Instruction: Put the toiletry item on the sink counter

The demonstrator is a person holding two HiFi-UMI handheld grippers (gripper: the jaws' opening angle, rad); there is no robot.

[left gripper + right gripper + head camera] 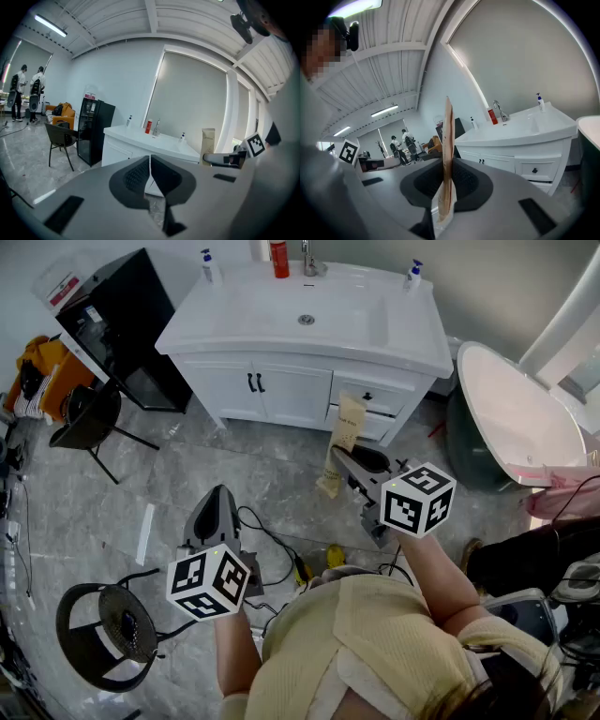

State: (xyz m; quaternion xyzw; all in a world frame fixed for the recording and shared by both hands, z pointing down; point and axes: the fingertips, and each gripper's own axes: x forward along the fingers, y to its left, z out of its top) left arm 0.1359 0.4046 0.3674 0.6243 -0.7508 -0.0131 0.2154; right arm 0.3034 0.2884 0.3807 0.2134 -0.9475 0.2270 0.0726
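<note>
Head view — right gripper (345,457) has its jaws clamped on a tan flat paper pouch (345,423): tall rectangle, matte, faint print on the face. The pouch is held in the air over the grey marble-look tile floor (187,474). It is in front of the white glossy vanity desk with a moulded basin (412,338) and not touching it. In this picture its long axis runs toward the desk, top end nearest the drawers, bottom end hanging below the jaws. Left gripper (218,491) is at lower left, jaws closed, nothing in them. On the desk: a red cylindrical bottle (279,259), a chrome tap (307,259) and a small white pump bottle (413,275) at the back right corner. A black glass-front cabinet (122,324) stands left of the desk, a white oval bathtub (525,418) to the right.

Left gripper view — left gripper (150,164) jaws pressed together, dark ribbed pads, empty. The pouch (207,144) stands upright with its broad face to this camera, long axis vertical, to the right of the desk (140,138). The right gripper (213,160) grips it in its lower half.

Right gripper view — the pouch (448,131) is seen edge-on as a thin strip with a reddish line along the edge. It rises upright from between the pads, lower end sticking out beneath. Right gripper (447,164) jaws are shut on both flat faces. The desk (525,129) is off to the right, apart from the pouch.
</note>
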